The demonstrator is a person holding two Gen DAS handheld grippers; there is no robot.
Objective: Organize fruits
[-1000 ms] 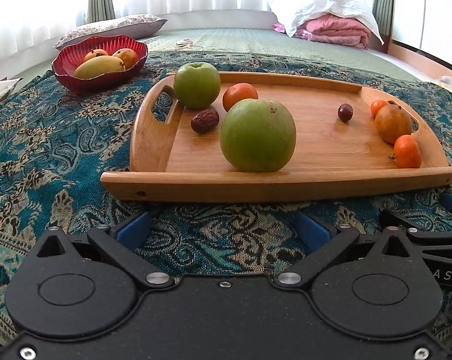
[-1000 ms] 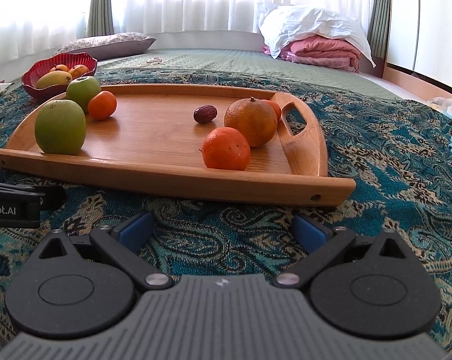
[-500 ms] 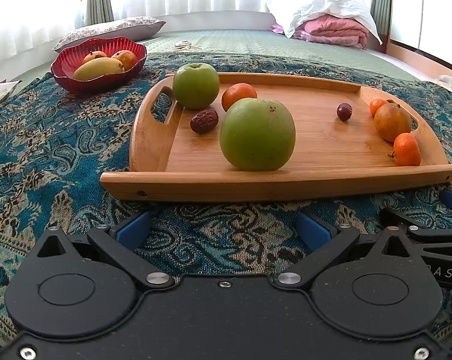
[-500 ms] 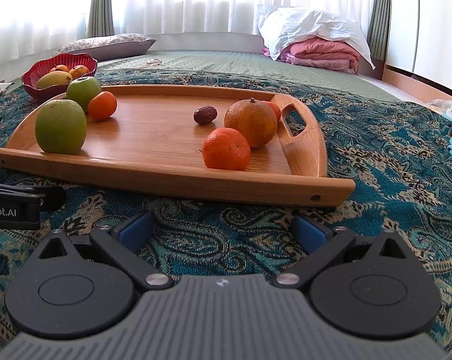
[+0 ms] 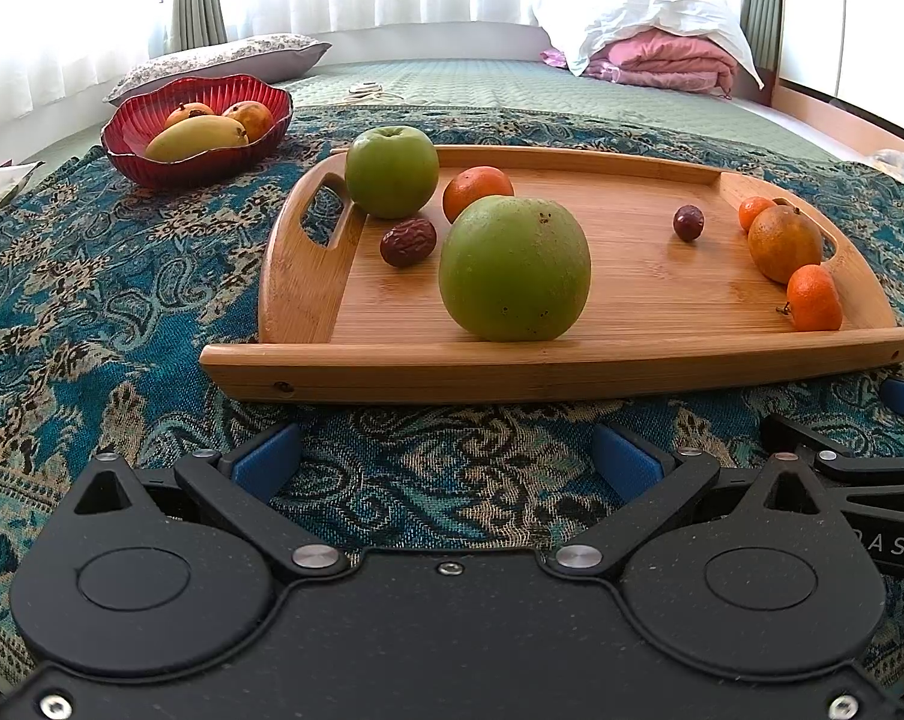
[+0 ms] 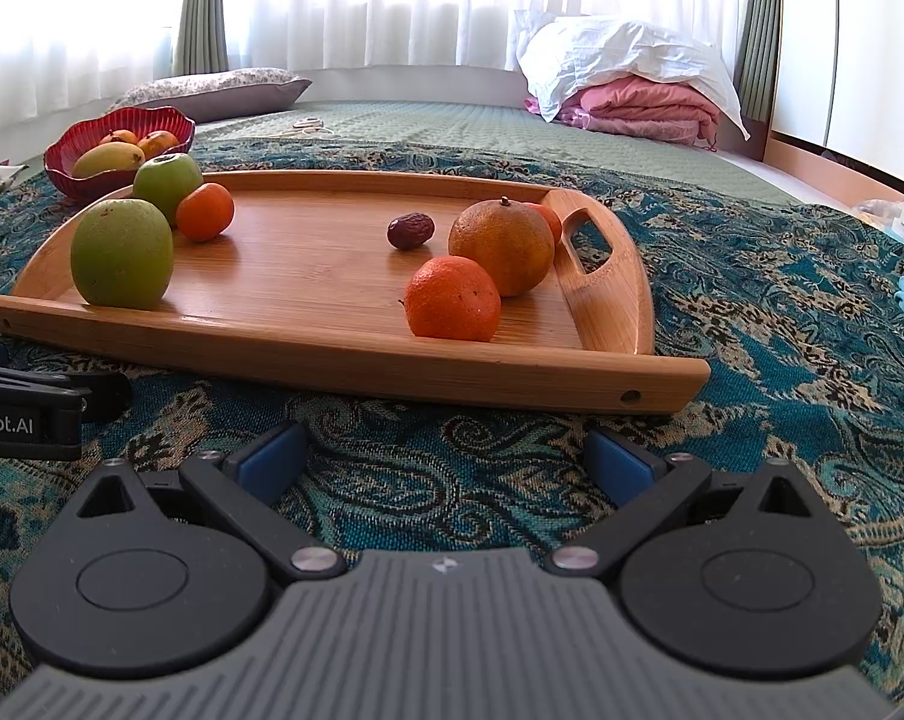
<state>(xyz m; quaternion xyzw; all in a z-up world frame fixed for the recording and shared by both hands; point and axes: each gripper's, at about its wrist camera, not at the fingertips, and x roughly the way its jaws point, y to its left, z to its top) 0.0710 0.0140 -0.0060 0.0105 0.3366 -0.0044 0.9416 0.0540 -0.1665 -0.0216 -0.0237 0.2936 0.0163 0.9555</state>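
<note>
Tongs: left gripper (image 5: 446, 459) & right gripper (image 6: 446, 459) both spread, empty, short of tray (image 5: 512, 369) near edge.
Handling: big green fruit (image 5: 514, 269) prob. firm, smooth, rolls; grip across its widest part.

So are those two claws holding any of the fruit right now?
No. The left gripper and right gripper are both open and empty, short of the wooden tray.
</note>
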